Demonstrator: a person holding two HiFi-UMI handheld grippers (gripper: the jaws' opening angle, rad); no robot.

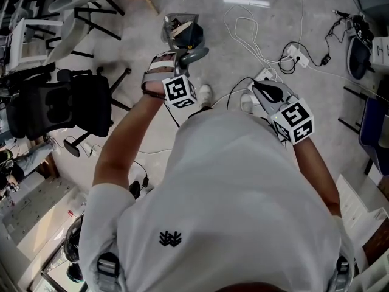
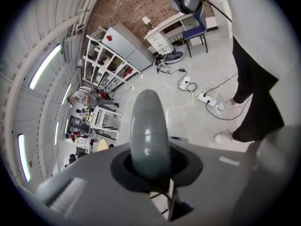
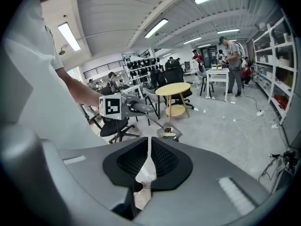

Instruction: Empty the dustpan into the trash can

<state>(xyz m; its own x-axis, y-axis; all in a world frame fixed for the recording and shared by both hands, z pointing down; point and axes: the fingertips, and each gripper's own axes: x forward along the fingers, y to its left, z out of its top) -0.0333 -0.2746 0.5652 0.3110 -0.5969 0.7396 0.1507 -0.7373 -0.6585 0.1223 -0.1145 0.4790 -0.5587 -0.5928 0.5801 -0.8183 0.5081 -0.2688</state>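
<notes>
The dustpan [image 1: 182, 32] is up off the floor [image 1: 140, 47], hanging out in front of our shoes [image 1: 205, 93]. It looks see-through, with some brown and black stuff sitting in it, but we can't tell what that stuff is. Its grey handle [image 1: 196, 55] runs back up to the left gripper [image 1: 182, 66], and in the left gripper view the jaws are clamped tight around the rounded end of that handle, which pokes straight out between the black pads [image 2: 188, 166]. From the right gripper view we get the same thing side-on: the marker cube [image 3: 112, 106], the handle sticking out of it, and the pan dangling low, roughly in line with a yellow round table [image 3: 172, 89] further back.

The right gripper [image 3: 148, 161] is carrying nothing. Its jaws are pulled together with only a thin slit between the pads. In the head view it sits close to our body on the right side, well apart from the dustpan.

Around us, there's a black office chair [image 1: 61, 105] just off to the left, and a tangle of white cables [image 1: 243, 26] with a power strip [image 1: 296, 52] on the floor to the right. Way across the room we can see people at a white table [image 3: 218, 74] and shelving [image 3: 277, 55] along the wall.
</notes>
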